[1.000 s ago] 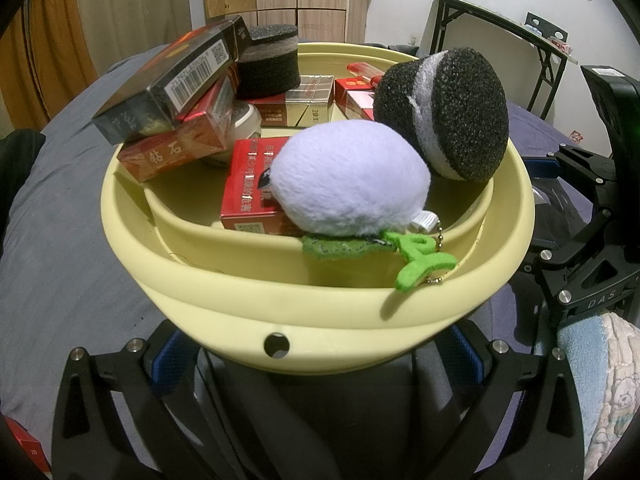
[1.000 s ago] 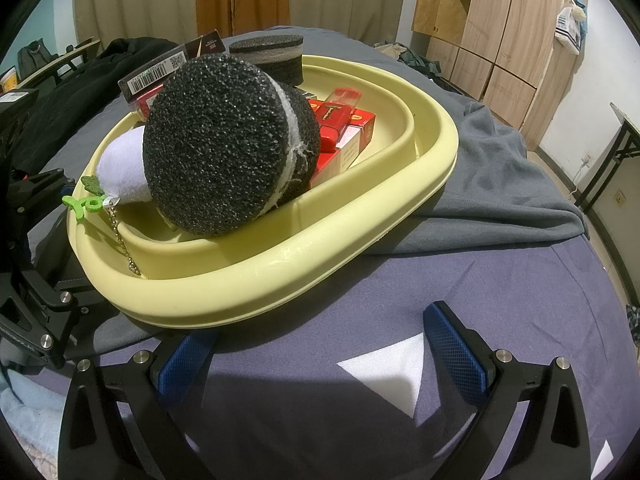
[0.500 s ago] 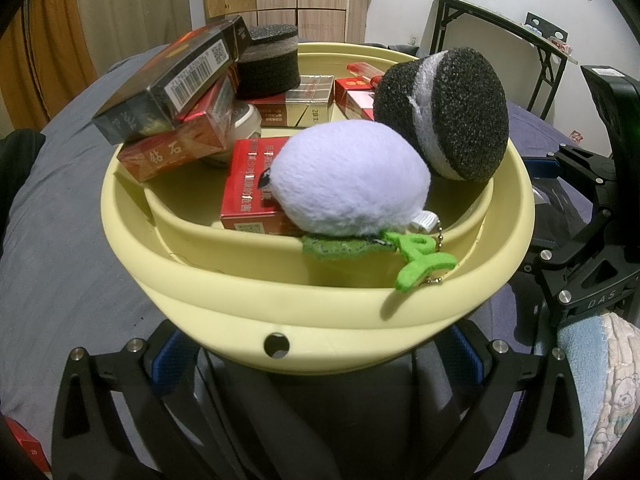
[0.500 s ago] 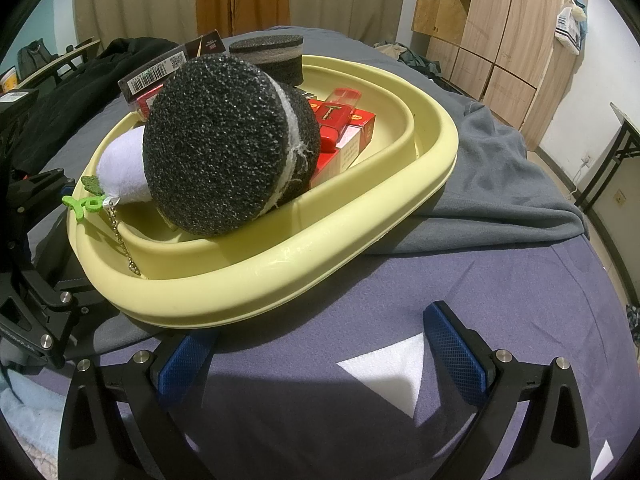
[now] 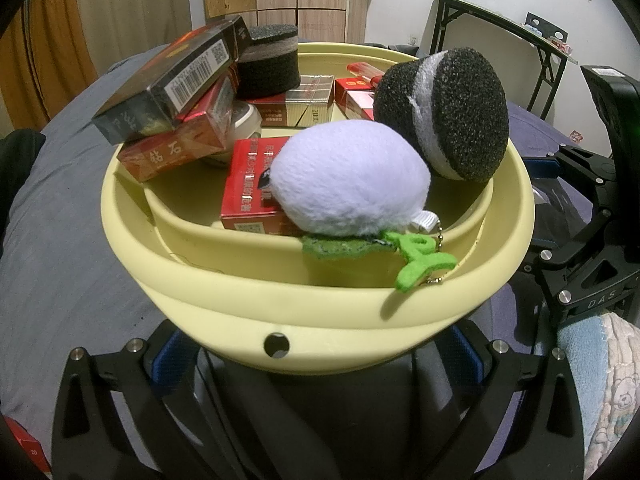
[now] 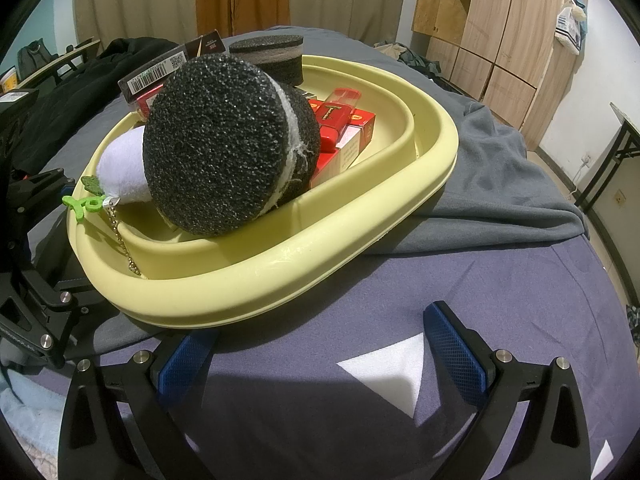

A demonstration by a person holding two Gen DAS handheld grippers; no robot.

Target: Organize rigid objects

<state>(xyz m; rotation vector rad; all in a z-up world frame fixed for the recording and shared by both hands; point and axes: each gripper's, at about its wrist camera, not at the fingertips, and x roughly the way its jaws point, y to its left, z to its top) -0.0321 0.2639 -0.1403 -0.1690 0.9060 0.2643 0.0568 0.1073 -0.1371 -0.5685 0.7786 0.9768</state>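
A pale yellow basin (image 5: 320, 312) (image 6: 360, 216) sits on a bed. It holds two black foam discs with white bands, one tilted on the rim (image 5: 444, 112) (image 6: 224, 144) and one at the back (image 5: 268, 62) (image 6: 272, 54). A white plush with a green leaf keychain (image 5: 344, 184) (image 6: 120, 168), several red cigarette boxes (image 5: 248, 184) (image 6: 344, 128) and a dark barcoded box (image 5: 172, 84) also lie inside. My left gripper (image 5: 316, 356) is open, its blue pads either side under the near rim. My right gripper (image 6: 320, 352) is open over the purple sheet, just short of the basin.
A grey blanket (image 6: 500, 184) lies under the basin's far side, on a purple sheet (image 6: 440, 280). Black clothes (image 6: 80, 80) lie on the bed behind. A folding table (image 5: 500, 20) and a wooden wardrobe (image 6: 500, 32) stand beyond. A light-blue blanket (image 5: 600, 360) lies near the right gripper body (image 5: 580, 240).
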